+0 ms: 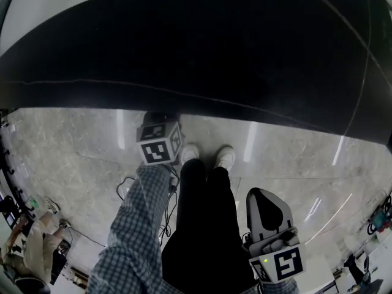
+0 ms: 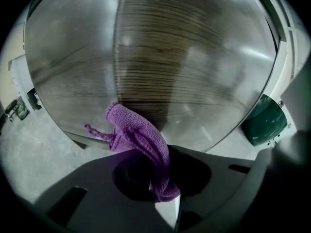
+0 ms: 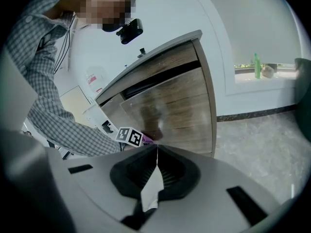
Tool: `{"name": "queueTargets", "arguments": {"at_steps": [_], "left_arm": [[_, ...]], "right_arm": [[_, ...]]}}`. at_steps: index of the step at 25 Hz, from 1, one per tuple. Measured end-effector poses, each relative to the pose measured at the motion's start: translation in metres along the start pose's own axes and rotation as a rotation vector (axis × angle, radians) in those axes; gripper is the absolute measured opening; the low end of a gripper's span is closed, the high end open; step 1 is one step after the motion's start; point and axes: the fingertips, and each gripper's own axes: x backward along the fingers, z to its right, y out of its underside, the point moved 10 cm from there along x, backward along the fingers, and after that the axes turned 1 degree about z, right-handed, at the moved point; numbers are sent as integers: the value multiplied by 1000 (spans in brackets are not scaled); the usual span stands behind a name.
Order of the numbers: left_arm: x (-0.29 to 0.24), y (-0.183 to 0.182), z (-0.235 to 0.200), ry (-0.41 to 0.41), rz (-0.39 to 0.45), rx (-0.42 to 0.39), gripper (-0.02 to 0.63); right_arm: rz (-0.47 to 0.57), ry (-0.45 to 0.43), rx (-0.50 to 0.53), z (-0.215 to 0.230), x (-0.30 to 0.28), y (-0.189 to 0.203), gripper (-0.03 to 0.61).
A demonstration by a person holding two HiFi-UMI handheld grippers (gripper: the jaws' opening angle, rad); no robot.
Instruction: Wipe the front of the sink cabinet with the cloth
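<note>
- Left tool (image 2: pixel 161 171): jaws clamped on purple microfibre cloth (image 2: pixel 133 130), which bunches out ahead of them.
- Cloth's free end sits at the lower part of the wood-grain sink cabinet front (image 2: pixel 160 57).
- Right tool (image 3: pixel 156 152): jaws together, nothing between them. Held low beside the person's dark trouser leg (image 1: pixel 202 225), apart from the cabinet.

Left gripper (image 2: pixel 164 178) tight on cloth (image 2: pixel 136 130), right gripper (image 3: pixel 156 148) jaws together.

- Bright streaks of glare lie on the polished floor (image 1: pixel 275 158).
- The head view's upper half is near black, perhaps in shadow.
- The cabinet front (image 2: pixel 160 57) looks blurred and shiny; the edges bow.
</note>
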Motion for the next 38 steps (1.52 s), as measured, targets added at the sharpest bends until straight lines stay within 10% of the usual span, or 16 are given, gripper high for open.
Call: {"name": "queueTargets", "arguments": {"at_steps": [38], "left_arm": [[-34, -43, 283, 653, -16, -438, 69]], "right_arm": [[18, 185, -104, 52, 69, 5, 18]]}}
